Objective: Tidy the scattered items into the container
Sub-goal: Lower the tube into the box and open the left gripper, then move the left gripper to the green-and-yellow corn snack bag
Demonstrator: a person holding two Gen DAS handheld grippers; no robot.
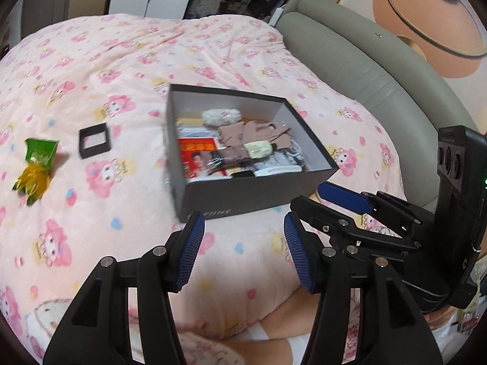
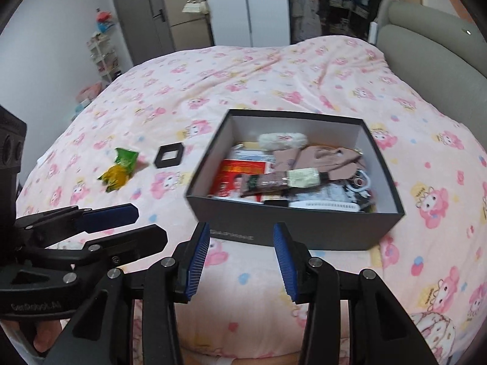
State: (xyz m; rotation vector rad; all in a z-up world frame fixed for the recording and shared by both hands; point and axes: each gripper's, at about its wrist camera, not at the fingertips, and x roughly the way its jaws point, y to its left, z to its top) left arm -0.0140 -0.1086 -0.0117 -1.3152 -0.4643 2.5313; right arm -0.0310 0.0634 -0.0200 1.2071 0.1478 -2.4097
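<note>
Nearest me, the left gripper [image 1: 243, 252] and right gripper [image 2: 242, 261] hung side by side over the quilt [image 1: 121, 70], jaws parted and empty, both on my side of the box [image 2: 304, 231], likely freed up for another pick. The box sat mid-bed, already packed with small things. Two strays lay apart from it on its left: a green-and-yellow wrapper [image 1: 36, 164] and a small black frame [image 1: 95, 140]. Grey headboard [image 1: 350, 60] on the right; wardrobes at the far wall.

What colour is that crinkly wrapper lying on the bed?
The wrapper is green at one end and yellow-gold at the other. The right wrist view shows it best.
</note>
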